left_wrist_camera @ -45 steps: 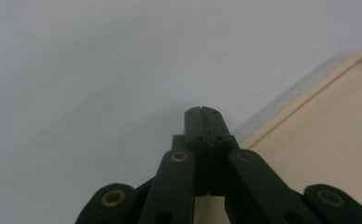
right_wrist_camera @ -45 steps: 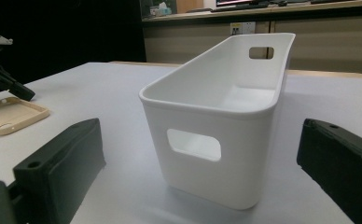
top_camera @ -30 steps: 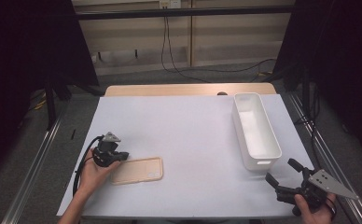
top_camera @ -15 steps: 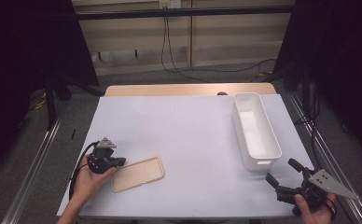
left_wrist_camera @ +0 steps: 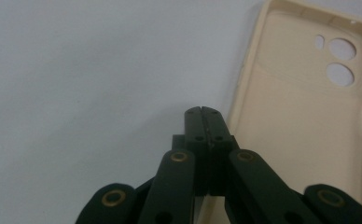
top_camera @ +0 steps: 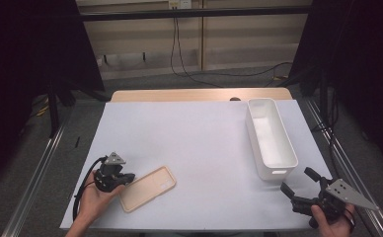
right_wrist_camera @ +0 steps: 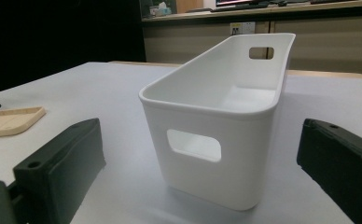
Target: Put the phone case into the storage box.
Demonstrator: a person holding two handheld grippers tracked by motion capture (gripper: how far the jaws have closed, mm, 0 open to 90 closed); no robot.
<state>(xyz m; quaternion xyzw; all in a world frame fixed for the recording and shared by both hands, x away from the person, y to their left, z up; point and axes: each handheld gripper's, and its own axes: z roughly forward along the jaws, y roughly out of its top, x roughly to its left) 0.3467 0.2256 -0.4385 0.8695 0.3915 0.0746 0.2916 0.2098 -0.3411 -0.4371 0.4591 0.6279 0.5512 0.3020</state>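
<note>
1. At the near left of the white surface [top_camera: 199, 143], a person's left hand [top_camera: 92, 200] holds the left tongs [top_camera: 125, 178], whose black cable loops down beside the wrist.
2. The left tongs are clenched with nothing between them: in the left gripper view the two jaws lie flat against each other, their tips [left_wrist_camera: 201, 112] over bare surface just beside the long edge of the phone case [left_wrist_camera: 305, 112].
3. The beige phone case [top_camera: 147, 188] lies flat with its hollow side up, at a slant on the near left part of the surface, right next to the tips of the left tongs. Its camera cut-outs sit at the far right end.
4. Toward the right, a white bin [top_camera: 270, 137] stands upright and empty, its long side running away from the person, with a handle slot in each end wall.
5. At the near right corner, the right hand [top_camera: 331, 224] holds the right tongs [top_camera: 298, 181]. They are released, jaws spread wide, and point at the near end of the white bin [right_wrist_camera: 216, 135] without touching it.
</note>
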